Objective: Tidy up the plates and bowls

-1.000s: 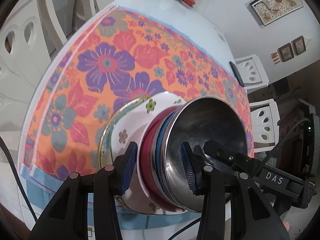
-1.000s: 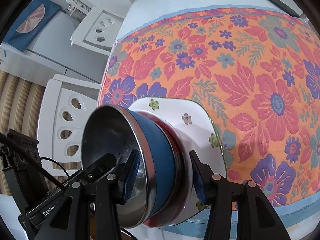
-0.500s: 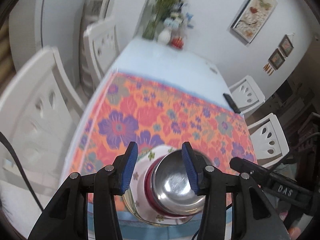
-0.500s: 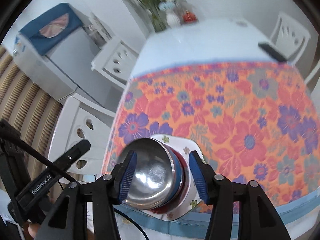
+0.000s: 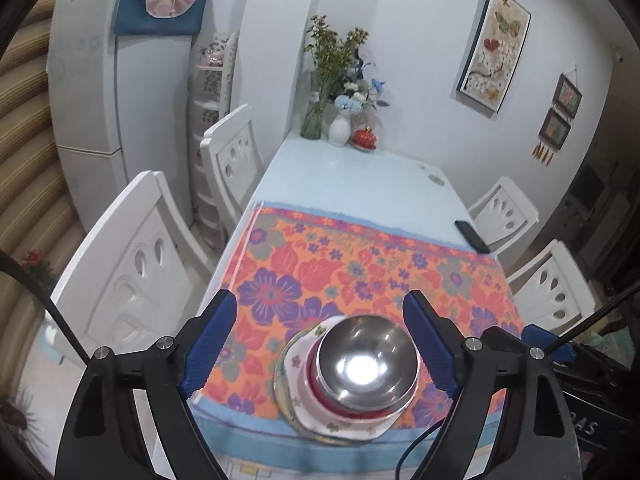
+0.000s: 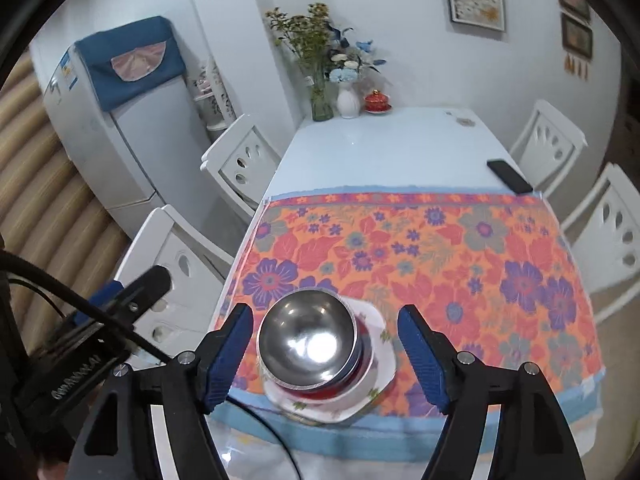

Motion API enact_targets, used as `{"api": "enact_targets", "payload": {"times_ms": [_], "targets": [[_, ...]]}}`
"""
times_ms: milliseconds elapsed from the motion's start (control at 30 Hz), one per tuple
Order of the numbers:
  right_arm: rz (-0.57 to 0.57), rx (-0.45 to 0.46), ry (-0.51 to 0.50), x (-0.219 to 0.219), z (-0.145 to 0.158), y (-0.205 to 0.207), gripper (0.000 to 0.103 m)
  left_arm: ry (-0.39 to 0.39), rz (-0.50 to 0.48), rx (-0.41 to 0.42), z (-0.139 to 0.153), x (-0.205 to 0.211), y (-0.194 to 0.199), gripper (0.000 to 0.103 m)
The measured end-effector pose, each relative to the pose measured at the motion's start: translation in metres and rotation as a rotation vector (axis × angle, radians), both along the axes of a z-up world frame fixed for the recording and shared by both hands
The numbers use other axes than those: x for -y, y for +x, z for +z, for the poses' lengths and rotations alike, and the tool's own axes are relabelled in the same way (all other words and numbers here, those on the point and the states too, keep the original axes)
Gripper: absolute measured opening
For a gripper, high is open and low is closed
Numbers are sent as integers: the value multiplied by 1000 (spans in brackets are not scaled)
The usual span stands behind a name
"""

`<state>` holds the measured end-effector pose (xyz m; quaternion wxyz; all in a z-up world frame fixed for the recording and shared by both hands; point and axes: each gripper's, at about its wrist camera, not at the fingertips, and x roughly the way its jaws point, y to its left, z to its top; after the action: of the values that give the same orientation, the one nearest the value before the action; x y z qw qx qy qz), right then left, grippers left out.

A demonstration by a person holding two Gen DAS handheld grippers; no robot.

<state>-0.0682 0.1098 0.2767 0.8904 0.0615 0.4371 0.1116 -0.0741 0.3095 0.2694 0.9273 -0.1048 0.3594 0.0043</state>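
both tools opening above steel bowl (image 5: 367, 360) stacked on plates (image 5: 298, 364).

1. The right claw (image 6: 324, 354) hangs above the stack with its jaws opening; the blue pads (image 6: 420, 360) stand clear on either side and press on nothing.
2. A steel bowl (image 6: 306, 340) tops the stack, nested in a blue bowl (image 6: 359, 354) and a red one (image 6: 362, 372) of which only the rims show.
3. The bowls sit on a white flowered plate (image 6: 380, 376) near the front edge of the orange floral cloth (image 6: 460, 264).
4. The left claw (image 6: 148, 284) juts in from the left, apart from the stack.
5. On the bare far part of the surface (image 6: 380, 148) lie a black phone (image 6: 510, 176), a white vase (image 6: 347, 102) and a red lidded pot (image 6: 377, 101).
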Motion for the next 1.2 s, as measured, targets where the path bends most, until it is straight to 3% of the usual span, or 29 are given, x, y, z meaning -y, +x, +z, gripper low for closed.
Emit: {"api": "enact_targets", "payload": {"times_ms": [167, 300, 400, 667, 1200], "targets": [[-23, -23, -127, -10, -15, -12, 73, 65, 18, -25, -14, 10, -11, 84], [-42, -56, -118, -6, -27, -18, 73, 111, 71, -15, -25, 12, -20, 85], [-39, -73, -134, -8, -34, -20, 73, 158, 85, -66, -35, 14, -18, 85], [-47, -128, -130, -9, -48, -21, 73, 214, 75, -112, -43, 17, -22, 85], [-69, -156, -126, -6, -52, -27, 73, 198, 36, -156, -49, 22, -26, 85]]}}
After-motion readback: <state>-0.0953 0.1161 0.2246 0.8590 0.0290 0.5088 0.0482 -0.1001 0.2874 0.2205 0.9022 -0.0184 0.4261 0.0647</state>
